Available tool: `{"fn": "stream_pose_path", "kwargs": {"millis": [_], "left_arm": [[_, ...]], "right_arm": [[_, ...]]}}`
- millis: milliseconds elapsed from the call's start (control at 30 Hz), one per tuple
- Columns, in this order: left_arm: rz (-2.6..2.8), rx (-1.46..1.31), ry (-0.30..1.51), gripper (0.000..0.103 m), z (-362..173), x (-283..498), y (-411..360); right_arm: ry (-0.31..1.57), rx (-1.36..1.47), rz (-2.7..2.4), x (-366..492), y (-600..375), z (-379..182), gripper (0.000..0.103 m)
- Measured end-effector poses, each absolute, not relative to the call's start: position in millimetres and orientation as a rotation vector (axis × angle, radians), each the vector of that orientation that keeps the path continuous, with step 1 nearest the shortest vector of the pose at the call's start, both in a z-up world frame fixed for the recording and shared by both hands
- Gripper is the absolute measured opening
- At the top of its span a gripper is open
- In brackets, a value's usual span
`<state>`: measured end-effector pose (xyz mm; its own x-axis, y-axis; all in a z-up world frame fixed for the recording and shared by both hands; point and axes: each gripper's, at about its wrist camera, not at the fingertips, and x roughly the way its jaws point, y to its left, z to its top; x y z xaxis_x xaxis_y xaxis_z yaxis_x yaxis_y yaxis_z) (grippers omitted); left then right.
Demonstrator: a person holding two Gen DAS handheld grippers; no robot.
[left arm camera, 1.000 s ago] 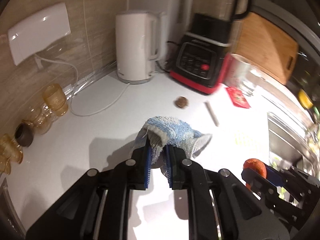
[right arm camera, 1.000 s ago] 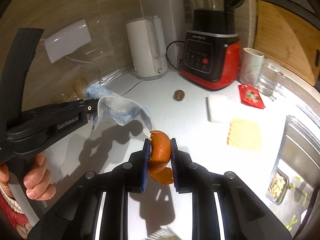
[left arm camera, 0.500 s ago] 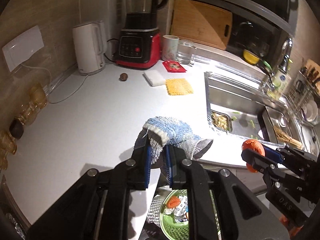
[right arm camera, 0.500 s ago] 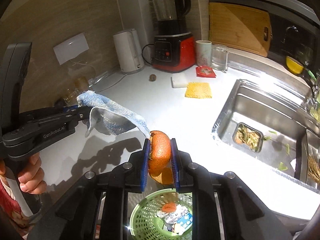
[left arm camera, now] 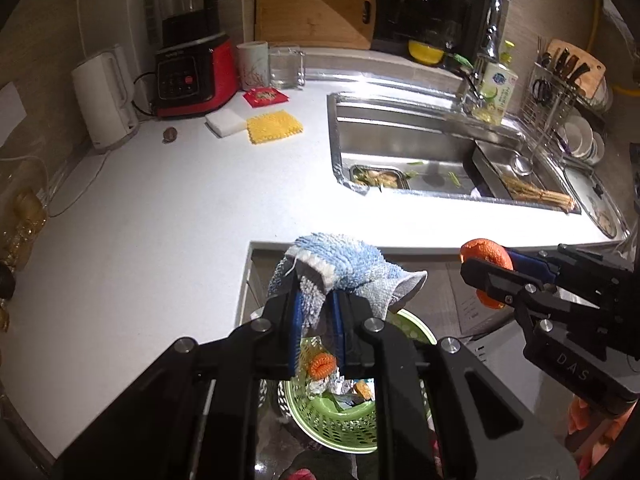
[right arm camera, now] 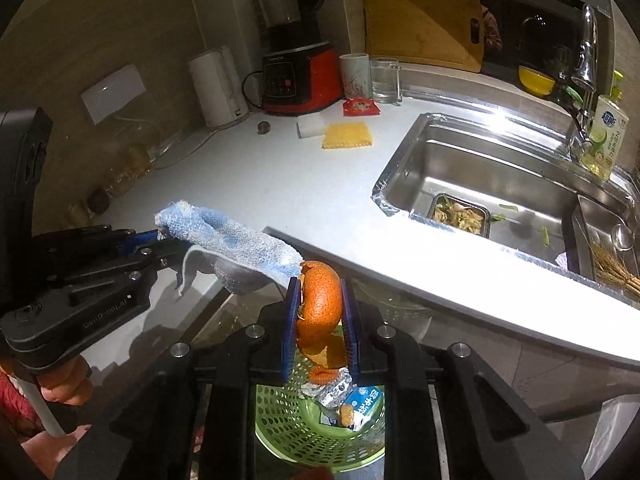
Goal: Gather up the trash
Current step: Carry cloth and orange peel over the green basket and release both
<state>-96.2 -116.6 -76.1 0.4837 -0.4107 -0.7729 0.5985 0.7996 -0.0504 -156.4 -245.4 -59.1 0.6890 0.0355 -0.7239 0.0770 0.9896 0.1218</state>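
My right gripper (right arm camera: 319,304) is shut on a piece of orange peel (right arm camera: 319,306) and hangs right above a green mesh basket (right arm camera: 288,420) on the floor. Foil, a milk carton and more peel lie in the basket. My left gripper (left arm camera: 318,312) is shut on a blue and white cloth (left arm camera: 340,266), also over the green basket (left arm camera: 332,420), just off the white counter's edge (left arm camera: 256,246). In the left wrist view the right gripper (left arm camera: 484,276) holds the peel (left arm camera: 486,254) to the right. A brown nut (left arm camera: 169,134) and a red packet (left arm camera: 266,97) lie far back on the counter.
A white kettle (left arm camera: 105,98), a red blender (left arm camera: 192,72), a mug, a glass, a white sponge and a yellow cloth (left arm camera: 274,126) stand at the back. A steel sink (left arm camera: 420,160) with food scraps is on the right. Amber glasses (left arm camera: 24,216) line the left wall.
Both grippers have drawn back from the counter's middle to beyond its front edge, over the green basket. The cloth and the peel stayed gripped throughout.
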Motion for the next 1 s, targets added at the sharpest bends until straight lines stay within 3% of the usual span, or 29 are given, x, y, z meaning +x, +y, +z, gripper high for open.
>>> {"fn": "stream_pose_path", "kwargs": {"millis": [367, 467, 500, 600, 800, 1000], "left_arm": [[-0.714, 0.318, 1.111, 0.014, -184.1, -104.5, -139.8], [-0.709, 0.311, 1.152, 0.024, -191.9, -102.9, -138.0], [-0.703, 0.313, 1.149, 0.035, -191.6, -103.3, -137.4], [-0.7, 0.318, 1.114, 0.056, -185.1, -107.5, -135.5], [-0.701, 0.339, 1.076, 0.066, -175.1, -109.1, -135.5], [-0.657, 0.3, 1.037, 0.069, -161.1, -98.1, -127.1]], "right_arm": [[0.949, 0.225, -0.044, -179.2, -254.9, -130.6, 0.021], [0.984, 0.236, -0.044, -182.5, -254.3, -145.8, 0.02], [0.993, 0.238, -0.042, -183.4, -253.9, -149.2, 0.02], [1.01, 0.237, -0.038, -184.8, -252.6, -154.2, 0.02], [1.016, 0.23, -0.036, -182.7, -251.0, -153.7, 0.02], [1.021, 0.212, -0.033, -178.4, -248.5, -154.5, 0.02]]}}
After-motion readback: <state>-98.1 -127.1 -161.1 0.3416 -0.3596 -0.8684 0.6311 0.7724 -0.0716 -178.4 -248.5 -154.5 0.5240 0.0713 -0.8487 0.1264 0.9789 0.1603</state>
